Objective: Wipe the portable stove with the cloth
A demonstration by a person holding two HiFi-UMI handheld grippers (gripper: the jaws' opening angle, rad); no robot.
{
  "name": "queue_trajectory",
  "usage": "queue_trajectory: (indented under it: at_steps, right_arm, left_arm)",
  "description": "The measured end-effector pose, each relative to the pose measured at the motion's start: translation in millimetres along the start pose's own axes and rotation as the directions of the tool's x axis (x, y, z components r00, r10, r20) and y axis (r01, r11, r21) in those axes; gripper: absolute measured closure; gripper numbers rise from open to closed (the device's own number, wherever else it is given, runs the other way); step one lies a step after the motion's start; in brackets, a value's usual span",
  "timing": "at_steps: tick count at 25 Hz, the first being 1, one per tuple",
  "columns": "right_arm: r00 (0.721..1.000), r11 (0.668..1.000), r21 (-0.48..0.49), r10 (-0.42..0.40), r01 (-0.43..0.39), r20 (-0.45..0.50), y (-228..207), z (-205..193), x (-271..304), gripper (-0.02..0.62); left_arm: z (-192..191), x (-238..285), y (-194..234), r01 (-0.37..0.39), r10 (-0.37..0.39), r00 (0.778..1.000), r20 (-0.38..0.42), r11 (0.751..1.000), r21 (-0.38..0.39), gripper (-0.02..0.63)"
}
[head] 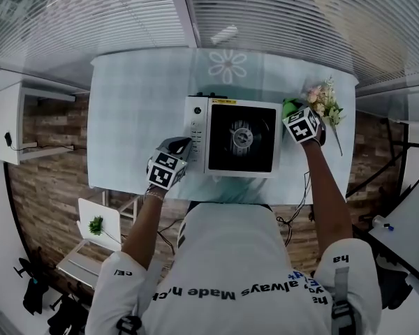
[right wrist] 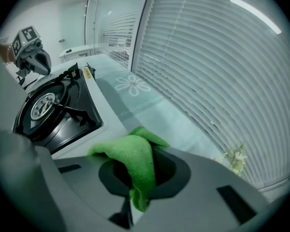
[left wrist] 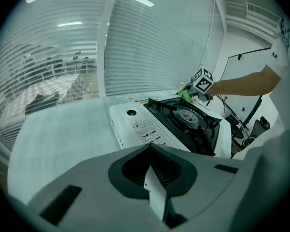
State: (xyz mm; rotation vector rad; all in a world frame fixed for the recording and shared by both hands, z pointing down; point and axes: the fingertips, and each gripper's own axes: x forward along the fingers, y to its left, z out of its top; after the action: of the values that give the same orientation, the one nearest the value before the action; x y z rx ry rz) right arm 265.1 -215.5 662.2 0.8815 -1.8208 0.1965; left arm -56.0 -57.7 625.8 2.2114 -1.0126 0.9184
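Posture first: my right arm [head: 328,187] stretches well forward, while my left arm [head: 141,222] is drawn in nearer my body. My left tongs [head: 180,145] hang by the near left corner of the white portable stove with its black burner top [head: 241,139], jaws pressed together with nothing between them. My right tongs [head: 293,112] sit at the stove's far right corner, clamped on the bright green fluffy cloth [right wrist: 135,161]. It bunches over the jaws and droops down between them. Whether it touches the stove's white rim I cannot tell.

The stove stands in the middle of the pale green checked desk [head: 136,110], with a white daisy print [head: 228,66] behind it and a small spray of pink and cream flowers [head: 327,102] just beside my right tongs. White slatted blinds [head: 279,12] run along the far edge, and brown wood-plank floor [head: 49,187] shows at the sides. My own torso [head: 230,257] cuts off the desk's near edge.
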Motion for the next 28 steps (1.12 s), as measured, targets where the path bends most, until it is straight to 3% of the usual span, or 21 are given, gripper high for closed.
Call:
queue_trajectory:
  at_steps: [7,15,22,28]
  right_arm:
    - [0.999,1.000,-0.007,0.028,-0.028,0.023,-11.6,18.5,9.9,0.569]
    - [0.984,0.982,-0.067,0.172,-0.174,-0.040,-4.8,36.2,18.2,0.569]
    - [0.928,0.926,-0.086,0.359,-0.367,-0.099,23.9,59.1,30.5,0.569]
    - [0.887,0.883,-0.123,0.435,-0.454,-0.155,52.7,86.2,36.1,0.569]
  left_arm:
    - [1.3,0.8,1.2,0.016,-0.015,1.000,0.003,1.000,-0.003,0.594]
    - [1.5,-0.5,0.1,0.015,-0.014,0.999,0.033,1.000,-0.018,0.594]
    - [0.8,-0.6,1.0,0.034,-0.033,0.999,0.037,0.999,-0.022,0.595]
    - [1.5,-1.7,-0.1,0.039,-0.037,0.998,0.051,0.999,-0.029,0.594]
